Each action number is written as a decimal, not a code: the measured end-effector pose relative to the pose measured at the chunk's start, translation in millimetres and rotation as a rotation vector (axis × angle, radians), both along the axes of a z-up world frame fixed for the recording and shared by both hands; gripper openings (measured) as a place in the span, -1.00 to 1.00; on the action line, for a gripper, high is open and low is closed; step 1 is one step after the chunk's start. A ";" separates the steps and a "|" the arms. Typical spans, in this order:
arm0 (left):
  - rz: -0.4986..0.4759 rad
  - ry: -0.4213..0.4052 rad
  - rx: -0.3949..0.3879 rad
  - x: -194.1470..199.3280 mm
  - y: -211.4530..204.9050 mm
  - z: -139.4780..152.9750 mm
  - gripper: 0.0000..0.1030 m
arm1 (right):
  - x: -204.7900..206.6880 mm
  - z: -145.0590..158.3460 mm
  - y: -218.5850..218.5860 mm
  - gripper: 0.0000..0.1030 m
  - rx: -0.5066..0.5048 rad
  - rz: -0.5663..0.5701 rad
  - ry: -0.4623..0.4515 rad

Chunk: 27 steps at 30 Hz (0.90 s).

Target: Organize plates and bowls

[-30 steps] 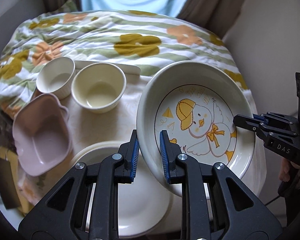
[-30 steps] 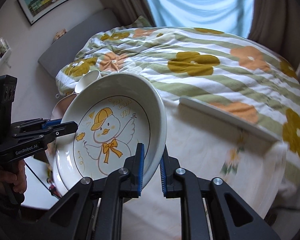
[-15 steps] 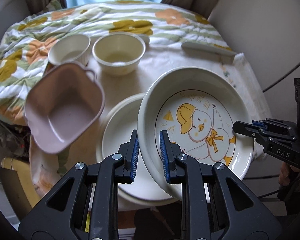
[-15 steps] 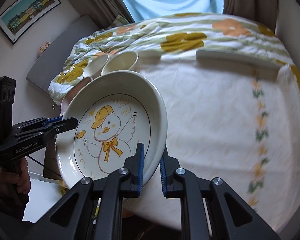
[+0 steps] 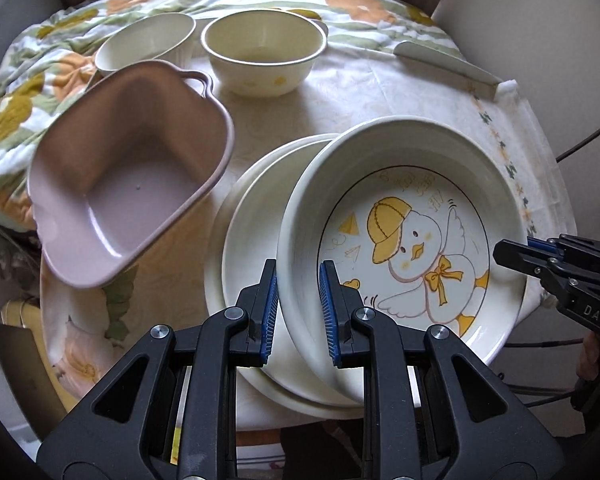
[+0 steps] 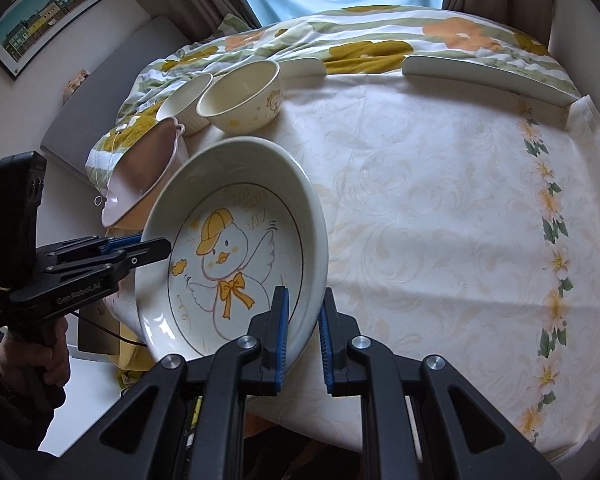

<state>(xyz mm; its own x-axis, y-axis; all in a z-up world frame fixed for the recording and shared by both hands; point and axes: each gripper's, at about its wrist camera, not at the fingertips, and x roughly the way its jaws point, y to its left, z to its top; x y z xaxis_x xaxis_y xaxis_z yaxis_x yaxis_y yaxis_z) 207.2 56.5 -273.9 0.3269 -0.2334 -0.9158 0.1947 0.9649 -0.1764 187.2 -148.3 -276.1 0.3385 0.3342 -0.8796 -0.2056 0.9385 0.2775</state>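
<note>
A white deep plate with a yellow-capped duck drawing point(image 5: 412, 240) is held tilted above the table by both grippers. My left gripper point(image 5: 298, 308) is shut on its near rim. My right gripper point(image 6: 303, 336) is shut on the opposite rim; it also shows in the left wrist view point(image 5: 540, 256). The duck plate point(image 6: 236, 248) hangs over a plain white plate point(image 5: 252, 216) on the table. A pink heart-shaped bowl point(image 5: 128, 168) sits to the left. A cream bowl point(image 5: 264, 56) and a white ribbed bowl point(image 5: 148, 46) stand behind it.
The table wears a cream floral cloth point(image 6: 440, 208). Flat white pieces point(image 6: 488, 78) lie along its far edge. A flowered quilt on a bed point(image 6: 360, 36) lies beyond. The left gripper point(image 6: 112, 256) shows in the right wrist view.
Both grippers carried the duck plate back toward the near side and lower, over the plain white plate. The bowls now appear farther up in view.
</note>
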 end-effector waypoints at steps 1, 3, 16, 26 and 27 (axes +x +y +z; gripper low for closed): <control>0.000 0.001 0.005 1.0 -1.1 -1.8 -0.65 | 0.4 -0.4 0.6 -0.74 -0.005 0.001 -0.001; -0.002 0.005 0.016 2.8 -3.2 -5.6 -0.65 | 1.0 -0.3 2.2 -0.74 -0.012 0.000 -0.001; -0.038 -0.053 0.203 -2.3 -24.5 -12.6 -0.65 | 4.5 -1.4 10.5 -0.74 -0.070 0.029 -0.025; -0.046 -0.098 0.318 -8.2 -33.2 -12.6 -0.65 | 5.9 -3.9 24.5 -0.74 -0.157 0.063 -0.074; -0.043 -0.098 0.321 -7.9 -31.8 -12.2 -0.65 | 6.2 -5.0 26.2 -0.74 -0.164 0.066 -0.076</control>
<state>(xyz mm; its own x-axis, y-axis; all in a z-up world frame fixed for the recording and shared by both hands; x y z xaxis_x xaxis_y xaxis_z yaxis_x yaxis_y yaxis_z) 199.3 24.6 -286.1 0.4134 0.0466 -0.9094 0.2374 0.9586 0.1571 193.5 -122.1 -281.1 0.3883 0.2123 -0.8967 -0.2829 0.9536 0.1032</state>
